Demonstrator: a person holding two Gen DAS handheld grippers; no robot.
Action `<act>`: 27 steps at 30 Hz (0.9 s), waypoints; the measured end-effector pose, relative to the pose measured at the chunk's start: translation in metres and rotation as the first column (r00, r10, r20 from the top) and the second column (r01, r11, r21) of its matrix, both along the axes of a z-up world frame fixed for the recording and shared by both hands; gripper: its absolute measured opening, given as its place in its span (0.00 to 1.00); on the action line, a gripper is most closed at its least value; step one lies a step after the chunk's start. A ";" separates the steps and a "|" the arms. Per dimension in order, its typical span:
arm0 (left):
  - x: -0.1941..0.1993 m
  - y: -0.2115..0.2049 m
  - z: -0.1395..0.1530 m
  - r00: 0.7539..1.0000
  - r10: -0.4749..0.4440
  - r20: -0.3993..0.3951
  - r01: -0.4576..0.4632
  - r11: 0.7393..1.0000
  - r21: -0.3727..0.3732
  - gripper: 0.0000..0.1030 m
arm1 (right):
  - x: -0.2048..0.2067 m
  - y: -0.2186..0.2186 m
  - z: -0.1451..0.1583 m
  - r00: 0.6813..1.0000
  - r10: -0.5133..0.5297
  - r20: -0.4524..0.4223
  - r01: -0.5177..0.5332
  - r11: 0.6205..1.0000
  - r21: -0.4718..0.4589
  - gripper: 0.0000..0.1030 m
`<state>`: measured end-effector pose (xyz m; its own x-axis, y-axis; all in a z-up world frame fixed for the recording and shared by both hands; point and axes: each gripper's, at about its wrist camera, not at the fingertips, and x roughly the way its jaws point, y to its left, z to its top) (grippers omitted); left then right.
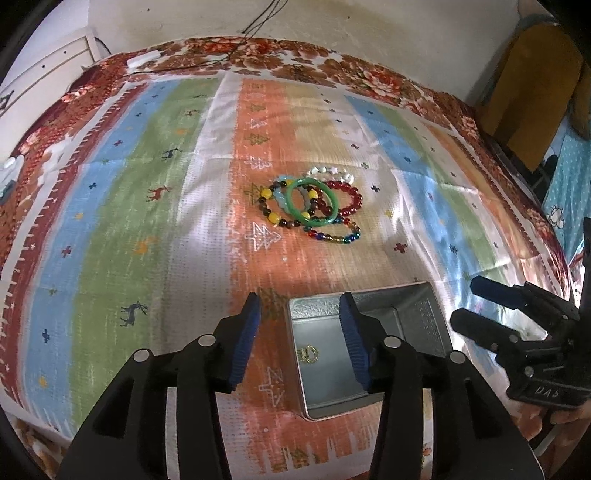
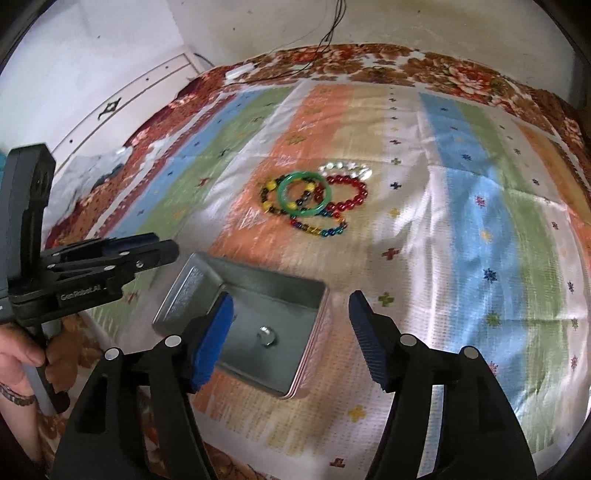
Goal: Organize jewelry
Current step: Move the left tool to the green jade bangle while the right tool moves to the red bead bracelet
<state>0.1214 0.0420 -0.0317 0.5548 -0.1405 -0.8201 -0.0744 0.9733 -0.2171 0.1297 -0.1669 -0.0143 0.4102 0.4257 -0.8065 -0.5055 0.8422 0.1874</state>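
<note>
A pile of bracelets lies mid-cloth: a green bangle (image 1: 312,201) (image 2: 305,198) on top, a red bead bracelet (image 1: 347,197) (image 2: 349,194), a yellow-and-dark bead bracelet (image 1: 271,205), a multicolour bead bracelet (image 1: 336,234) (image 2: 317,227) and a white one (image 1: 330,171). An open metal tin (image 1: 424,328) (image 2: 295,295) stands near me with a small ring (image 1: 308,354) (image 2: 266,336) inside. My left gripper (image 1: 301,332) is open and empty over the tin's left wall. My right gripper (image 2: 291,332) is open and empty above the tin; it also shows in the left wrist view (image 1: 465,299).
A striped patterned cloth (image 1: 147,221) covers a floral bedspread (image 1: 369,70). A white wall and cabinet (image 2: 110,92) stand behind. Black cables (image 1: 258,22) hang at the far edge. A yellow-brown object (image 1: 532,92) stands at the right.
</note>
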 end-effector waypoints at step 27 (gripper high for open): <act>0.066 -0.002 -0.009 0.999 -0.050 -0.011 0.051 0.981 0.186 0.54 | 0.067 -0.010 -0.008 0.988 -0.150 0.047 0.152 0.988 -0.030 0.69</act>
